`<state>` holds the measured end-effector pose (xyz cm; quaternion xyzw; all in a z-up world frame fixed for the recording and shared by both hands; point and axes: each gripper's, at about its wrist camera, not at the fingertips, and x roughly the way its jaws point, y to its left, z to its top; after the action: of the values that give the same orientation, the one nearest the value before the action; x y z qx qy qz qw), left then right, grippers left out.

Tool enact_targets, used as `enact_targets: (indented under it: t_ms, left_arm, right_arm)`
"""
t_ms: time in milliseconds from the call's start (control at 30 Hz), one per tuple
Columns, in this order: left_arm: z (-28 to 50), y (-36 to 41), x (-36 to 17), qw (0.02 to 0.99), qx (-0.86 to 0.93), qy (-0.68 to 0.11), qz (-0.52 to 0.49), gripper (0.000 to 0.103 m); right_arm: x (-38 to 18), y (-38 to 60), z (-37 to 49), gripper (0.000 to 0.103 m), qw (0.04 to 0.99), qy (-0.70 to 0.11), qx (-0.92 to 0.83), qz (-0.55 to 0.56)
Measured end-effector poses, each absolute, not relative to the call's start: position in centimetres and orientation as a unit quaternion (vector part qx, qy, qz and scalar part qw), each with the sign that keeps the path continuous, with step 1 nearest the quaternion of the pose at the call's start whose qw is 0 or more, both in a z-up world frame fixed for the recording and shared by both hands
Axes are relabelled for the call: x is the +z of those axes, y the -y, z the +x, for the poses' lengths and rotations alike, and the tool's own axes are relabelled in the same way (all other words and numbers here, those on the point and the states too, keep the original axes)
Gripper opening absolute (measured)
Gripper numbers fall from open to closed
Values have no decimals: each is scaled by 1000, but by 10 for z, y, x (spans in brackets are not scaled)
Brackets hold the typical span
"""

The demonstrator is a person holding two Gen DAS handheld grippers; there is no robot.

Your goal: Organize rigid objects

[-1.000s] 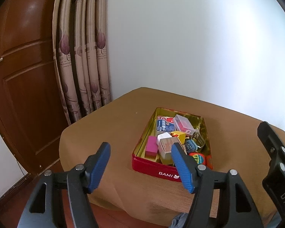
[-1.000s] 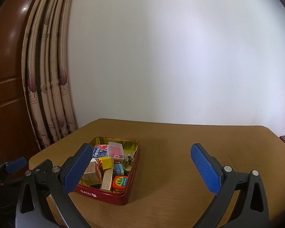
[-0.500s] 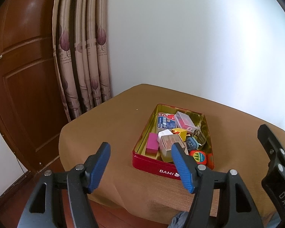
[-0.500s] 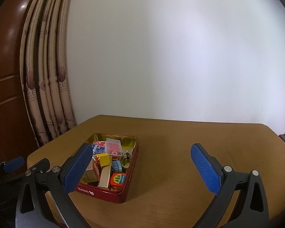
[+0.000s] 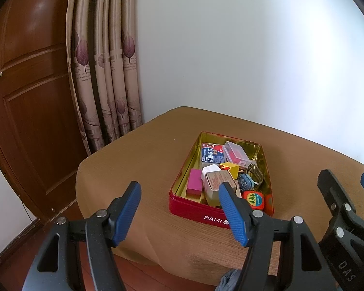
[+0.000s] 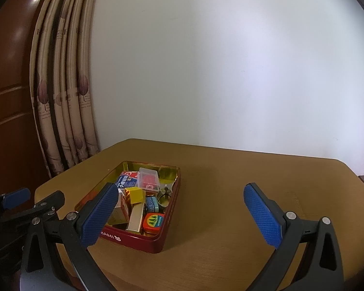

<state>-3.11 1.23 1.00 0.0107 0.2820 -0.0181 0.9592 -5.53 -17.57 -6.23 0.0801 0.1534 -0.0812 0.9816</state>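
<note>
**Brown table, one full tin, both claws empty**

Brown table top fills the near field in both wrist views. Nearest: left gripper and right gripper, both with blue pads spread wide and nothing between them, hovering short of the table's near edge.

Next out: red BAMI tin, lid off, near the table's left-front part. Packed inside: pink block, yellow block, clear case with red contents, blue-and-red printed pack, orange tape measure, others I can't name. No loose items visible on the table outside the tin.

Change over the last second: tin sits slightly lower and nearer centre in both views, contents unmoved. So only the rigs shifted.

Fits either a filled tin or one awaiting unpacking.

Far: curtain, wooden door, white wall.
</note>
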Motion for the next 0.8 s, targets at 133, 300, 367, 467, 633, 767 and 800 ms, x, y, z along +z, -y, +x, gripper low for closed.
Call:
enact_targets:
  t_ms: [133,300,367,467,633,767,800]
  left_arm:
    - [-32,-12,9,959,-18,-282,11,68]
    - [-33,-12,10,959,-20,-282,12,68]
    - [-34,-12,10,960,-20,-280,15,68]
    - [-34,-13,10,959,-21,-280,17,68]
    - [-32,-14,10,959,-22,-283,16,68]
    - [-32,-14,10,959,-23,-283,19,68]
    - [-32,-13,10,959,-22,-282,20,68]
  right_arm:
    - [-62,176,-55,102,981,-154,-81,80]
    - [-62,174,-55,102,981,-157,-81,80]
    - [-63,173,-55,102,981,-157,-79,78]
    - [-63,172,-55,102,981,-158,-79,76]
    - [-63,172,-55,102,981,-159,-76,75]
    - [-63,173,-54,102,981,-161,-75,75]
    - [-63,172,-54,102,981,-161,-75,76]
